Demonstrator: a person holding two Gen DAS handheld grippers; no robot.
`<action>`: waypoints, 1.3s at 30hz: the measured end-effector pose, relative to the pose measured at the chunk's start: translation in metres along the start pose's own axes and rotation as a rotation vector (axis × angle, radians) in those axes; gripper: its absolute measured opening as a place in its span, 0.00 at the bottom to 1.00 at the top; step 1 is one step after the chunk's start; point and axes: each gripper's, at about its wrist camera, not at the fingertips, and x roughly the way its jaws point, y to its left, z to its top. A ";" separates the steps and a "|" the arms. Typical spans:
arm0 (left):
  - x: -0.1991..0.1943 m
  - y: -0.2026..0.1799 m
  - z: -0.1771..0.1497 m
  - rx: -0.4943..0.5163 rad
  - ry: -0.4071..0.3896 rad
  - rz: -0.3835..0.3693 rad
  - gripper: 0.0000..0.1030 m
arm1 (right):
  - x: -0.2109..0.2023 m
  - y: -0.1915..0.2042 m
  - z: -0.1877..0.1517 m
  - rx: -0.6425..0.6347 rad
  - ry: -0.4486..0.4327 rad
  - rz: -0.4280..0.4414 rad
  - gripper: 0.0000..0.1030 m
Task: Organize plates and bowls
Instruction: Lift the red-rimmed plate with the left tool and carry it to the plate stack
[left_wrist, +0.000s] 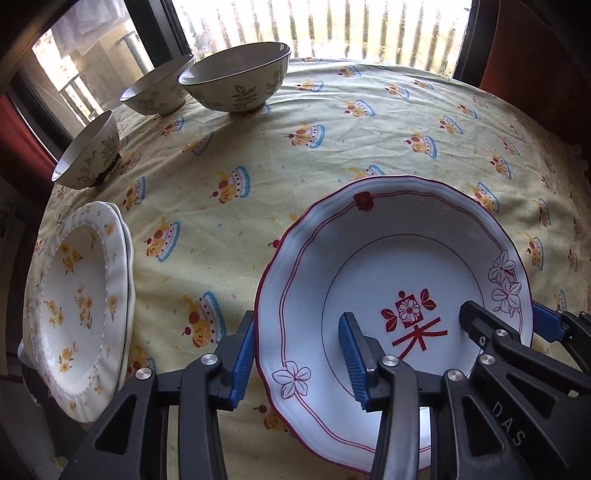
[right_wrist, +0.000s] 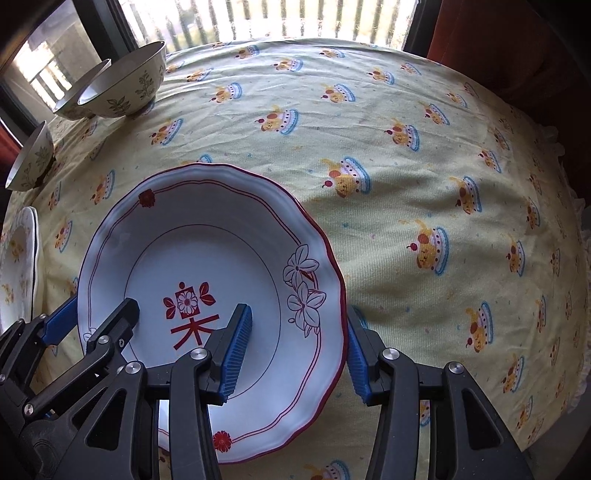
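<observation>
The tablecloth (right_wrist: 388, 129) is pale yellow, printed with yellow, red and blue cake figures. The red-rimmed plate (right_wrist: 207, 229) is white with red double lines, outlined flowers and a red centre emblem. The stacked plates (left_wrist: 74, 280) are white with small orange flowers. The bowls (left_wrist: 236, 79) are cream with dark leaf sprigs.
</observation>
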 end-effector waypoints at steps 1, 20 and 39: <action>-0.002 0.002 0.000 -0.005 0.001 -0.003 0.43 | -0.001 0.002 -0.001 0.001 0.002 -0.001 0.50; -0.044 0.086 0.015 0.118 -0.074 -0.103 0.43 | -0.054 0.077 -0.008 0.124 -0.039 -0.081 0.50; -0.031 0.218 0.010 0.133 -0.087 -0.100 0.43 | -0.046 0.212 -0.014 0.166 -0.058 -0.059 0.50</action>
